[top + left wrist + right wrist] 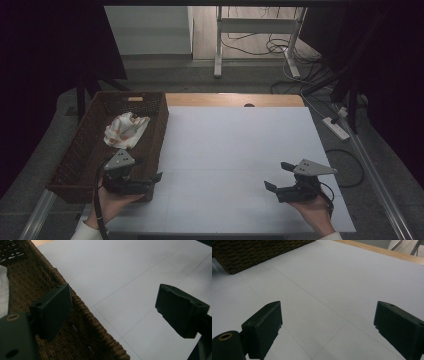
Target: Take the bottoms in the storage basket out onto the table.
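A brown wicker basket (pixel 150 107) stands on the left side of the table, and a crumpled white and orange cloth (pixel 125 130) lies inside it. My left gripper (pixel 150 170) hovers at the basket's near right corner, open, with nothing between its jaws. In the left gripper view the left gripper (pixel 115 302) straddles the basket rim (pixel 82 307), one jaw over the basket and one over the mat; a strip of the cloth (pixel 2 290) shows at the far left. My right gripper (pixel 276 176) is held open near the front right. The right gripper (pixel 329 320) has bare mat between its jaws, with the basket (pixel 249 252) farther off.
A white mat (pixel 240 150) covers the table, with a wooden strip (pixel 235 99) along the far edge. On the floor beyond are a desk frame (pixel 218 45), loose cables and a power strip (pixel 336 127). Dark curtains hang on both sides.
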Demonstrator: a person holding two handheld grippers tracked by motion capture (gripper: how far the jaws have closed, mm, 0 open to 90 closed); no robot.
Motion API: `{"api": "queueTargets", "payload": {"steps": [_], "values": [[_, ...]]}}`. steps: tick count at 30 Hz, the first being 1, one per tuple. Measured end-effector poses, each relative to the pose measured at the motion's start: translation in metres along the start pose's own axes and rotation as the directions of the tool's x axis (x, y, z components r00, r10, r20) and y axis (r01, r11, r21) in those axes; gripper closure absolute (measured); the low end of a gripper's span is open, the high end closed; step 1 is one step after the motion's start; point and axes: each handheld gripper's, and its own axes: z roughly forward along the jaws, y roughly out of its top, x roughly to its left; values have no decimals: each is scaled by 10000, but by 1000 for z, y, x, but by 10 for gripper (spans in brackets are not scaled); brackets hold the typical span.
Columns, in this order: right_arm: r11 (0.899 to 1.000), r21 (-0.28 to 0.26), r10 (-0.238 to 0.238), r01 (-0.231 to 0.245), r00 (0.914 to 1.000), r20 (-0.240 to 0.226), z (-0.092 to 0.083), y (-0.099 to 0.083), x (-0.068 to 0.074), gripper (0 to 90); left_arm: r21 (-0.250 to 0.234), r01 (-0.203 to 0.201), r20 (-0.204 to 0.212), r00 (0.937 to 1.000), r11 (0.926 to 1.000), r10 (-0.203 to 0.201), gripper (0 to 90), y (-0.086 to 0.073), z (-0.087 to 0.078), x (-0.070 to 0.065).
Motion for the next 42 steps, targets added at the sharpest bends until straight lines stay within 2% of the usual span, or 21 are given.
{"api": "queueTargets", "payload": {"steps": [19,37,42], "values": [[9997,246,-62,62,10000,32,5,-2,-2,86,-83,165,-127,9998,9998,-166,134,-1,-5,6],[9992,393,-61,60,10000,11,8,-5,-3,86,-316,166,-145,9997,9994,-170,136,6,-10,11],[9990,429,-134,135,9999,-30,9,-5,-4,86,-405,324,-197,9993,9987,-332,138,9,-10,13]]}}
